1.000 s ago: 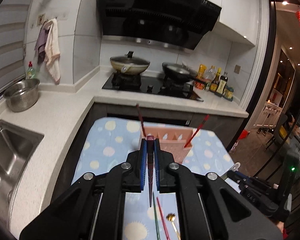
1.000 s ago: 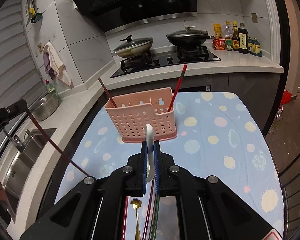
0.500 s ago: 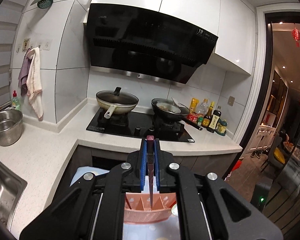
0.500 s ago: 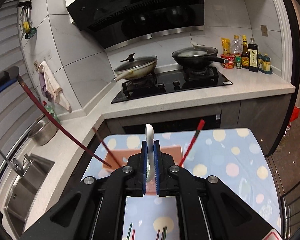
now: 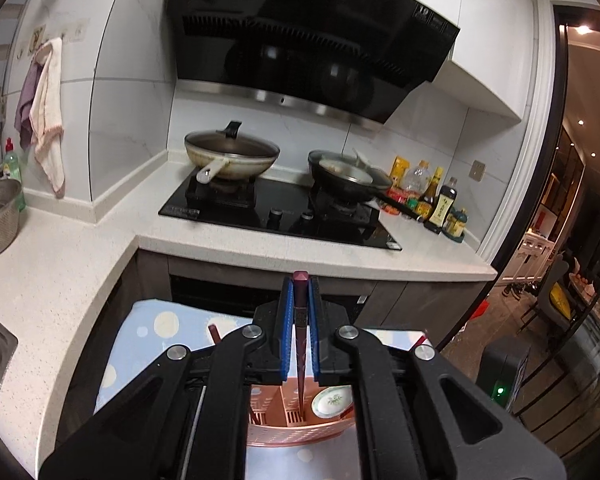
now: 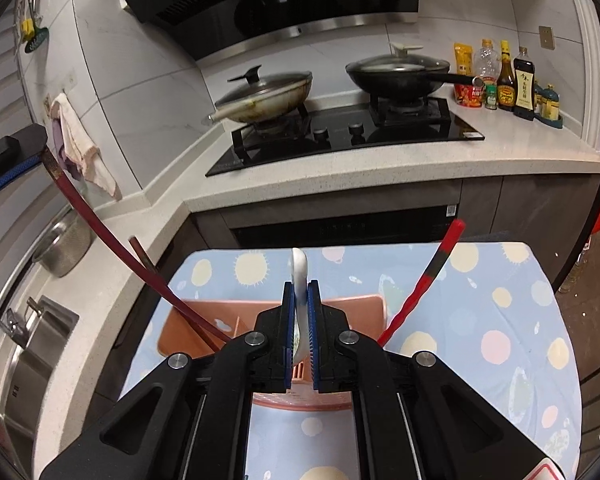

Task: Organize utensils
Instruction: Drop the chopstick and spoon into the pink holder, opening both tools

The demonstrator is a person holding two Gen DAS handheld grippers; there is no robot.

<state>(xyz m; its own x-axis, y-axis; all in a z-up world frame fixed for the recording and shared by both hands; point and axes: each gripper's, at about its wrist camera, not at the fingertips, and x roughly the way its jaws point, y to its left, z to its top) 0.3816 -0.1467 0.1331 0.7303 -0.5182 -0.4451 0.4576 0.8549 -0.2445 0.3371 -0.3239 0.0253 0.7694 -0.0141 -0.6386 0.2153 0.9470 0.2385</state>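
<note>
Your left claw [image 5: 299,336] pinches a dark red chopstick [image 5: 299,360] whose tip reaches down into the pink basket [image 5: 300,430], beside a patterned spoon bowl [image 5: 332,401]. Your right claw [image 6: 299,332] is clamped on a white spoon [image 6: 299,276] over the same basket [image 6: 340,308], which sits on the dotted blue bench [image 6: 500,320]. Another red chopstick [image 6: 424,280] leans in the basket's right end.

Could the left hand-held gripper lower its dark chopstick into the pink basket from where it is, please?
Probably yes: the left hand-held gripper holds the dark chopstick tip-down over the open pink basket, with nothing between them.
</note>
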